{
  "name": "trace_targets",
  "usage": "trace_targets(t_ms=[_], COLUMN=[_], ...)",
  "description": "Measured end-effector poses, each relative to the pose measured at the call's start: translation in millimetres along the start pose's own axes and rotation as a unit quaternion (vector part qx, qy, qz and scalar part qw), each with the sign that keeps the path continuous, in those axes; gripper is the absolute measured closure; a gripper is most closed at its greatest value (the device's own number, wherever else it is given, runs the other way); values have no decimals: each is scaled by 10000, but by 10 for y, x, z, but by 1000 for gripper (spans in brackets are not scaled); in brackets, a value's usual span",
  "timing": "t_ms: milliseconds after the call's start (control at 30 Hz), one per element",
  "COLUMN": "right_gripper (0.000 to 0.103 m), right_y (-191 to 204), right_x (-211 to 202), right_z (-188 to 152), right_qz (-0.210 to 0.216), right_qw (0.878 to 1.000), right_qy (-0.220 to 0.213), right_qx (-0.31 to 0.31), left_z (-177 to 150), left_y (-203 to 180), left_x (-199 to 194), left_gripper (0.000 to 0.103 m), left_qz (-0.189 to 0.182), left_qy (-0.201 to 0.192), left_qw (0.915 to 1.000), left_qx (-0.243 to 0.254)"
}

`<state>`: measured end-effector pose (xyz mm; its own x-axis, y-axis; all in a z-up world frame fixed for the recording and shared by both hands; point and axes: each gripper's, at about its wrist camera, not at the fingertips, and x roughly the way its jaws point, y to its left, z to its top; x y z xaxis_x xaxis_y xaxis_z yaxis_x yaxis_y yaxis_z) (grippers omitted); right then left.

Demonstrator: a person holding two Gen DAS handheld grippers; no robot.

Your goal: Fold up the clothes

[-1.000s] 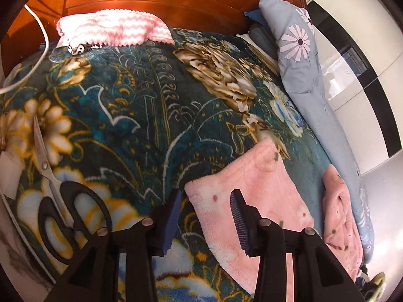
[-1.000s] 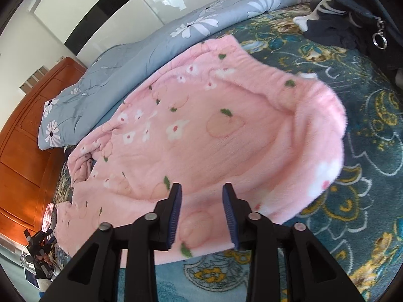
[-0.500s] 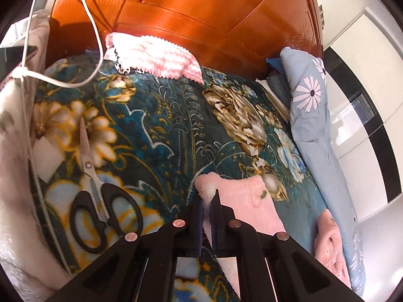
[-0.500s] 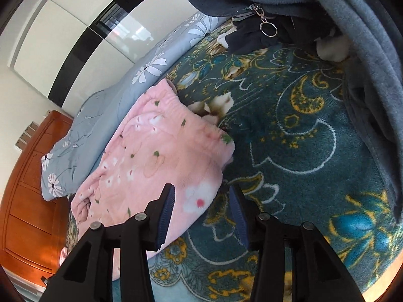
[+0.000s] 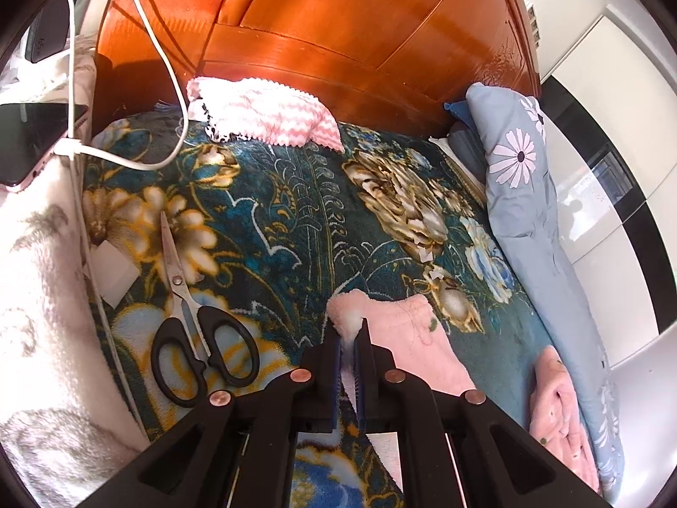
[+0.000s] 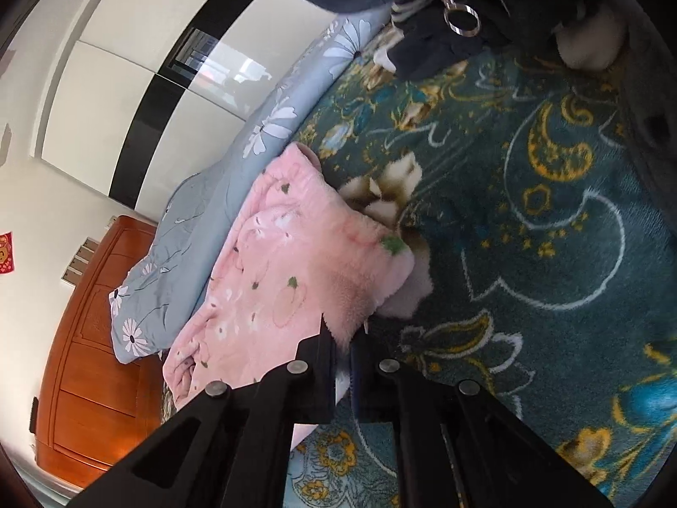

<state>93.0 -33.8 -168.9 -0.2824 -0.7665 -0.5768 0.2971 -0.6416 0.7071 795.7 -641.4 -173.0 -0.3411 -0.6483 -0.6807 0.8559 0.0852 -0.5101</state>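
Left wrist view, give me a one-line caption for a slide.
Left gripper shut on a corner of the pink fleece garment on a floral blanket, scissors alongside.

Your scissors [image 5: 199, 317] lie on the blanket [image 5: 296, 211] left of the fleece garment [image 5: 406, 338]; the quilt [image 5: 529, 220] runs along its right.

Black-handled scissors [image 5: 199, 326] on the floral blanket [image 5: 296, 228] near its left edge; white paper slip [image 5: 112, 273] beside them; pink zigzag cloth [image 5: 266, 116] against the wooden headboard [image 5: 359, 42]; white cable [image 5: 165, 63]; phone [image 5: 29, 139]; grey daisy-print quilt [image 5: 537, 228] along the right edge.
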Motion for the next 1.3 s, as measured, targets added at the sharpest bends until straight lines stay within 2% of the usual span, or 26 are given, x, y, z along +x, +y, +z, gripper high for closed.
trace_targets(t_ms=[100,200,300,533,567,600,667,700,767,800,867,933,1000,1167,1300], right_gripper=[99,99,98,95,94,88,77,72,71,71,70,66,64,61,58], right_y=[5,-134,-264,-179,-166,-152,-109,-71,56,128,291,478,665,958,897], right_x=[-62,69,163,135,116,98,51,17,-55,-89,-98,5,139,845,1431], right_z=[27,-32,-80,-55,-51,-51,-52,-56,-37,-22,64,220,387,948,1419], right_qz=[-29,-236,-277,-426,-468,-512,-642,-725,-829,-874,-825,-628,-386,240,499], right_qw=[10000,9995,9986,9985,9983,9982,9976,9969,9952,9938,9914,9896,9871,9843,9873], right_qy=[-32,184,284,343,325,310,260,226,97,24,-73,-55,11,614,968], right_qx=[-78,108,351,97,83,58,-72,-183,-515,-693,-1011,-1292,-1553,-1639,-1157], left_z=[-67,-141,-146,-116,-107,-94,-75,-66,-51,-49,-63,-169,-359,-1011,-1585], left_y=[-5,-53,-62,-91,-96,-100,-145,-175,-252,-328,-558,-891,-1274,-2246,-2854], left_x=[44,100,122,139,134,124,63,25,-58,-105,-170,-174,-129,19,123], left_gripper=[97,97,97,94,92,89,73,69,55,53,48,42,40,36,36], left_qz=[344,612,627,540,523,508,573,623,690,661,456,38,-436,-1478,-2086], left_qy=[16,28,96,232,246,256,172,111,-16,-75,-117,-30,151,615,983], left_qw=[9990,9962,9957,9959,9961,9964,9962,9958,9950,9947,9944,9926,9874,9654,9455], left_qx=[297,626,678,694,659,621,636,660,723,782,947,1214,1514,2059,2300])
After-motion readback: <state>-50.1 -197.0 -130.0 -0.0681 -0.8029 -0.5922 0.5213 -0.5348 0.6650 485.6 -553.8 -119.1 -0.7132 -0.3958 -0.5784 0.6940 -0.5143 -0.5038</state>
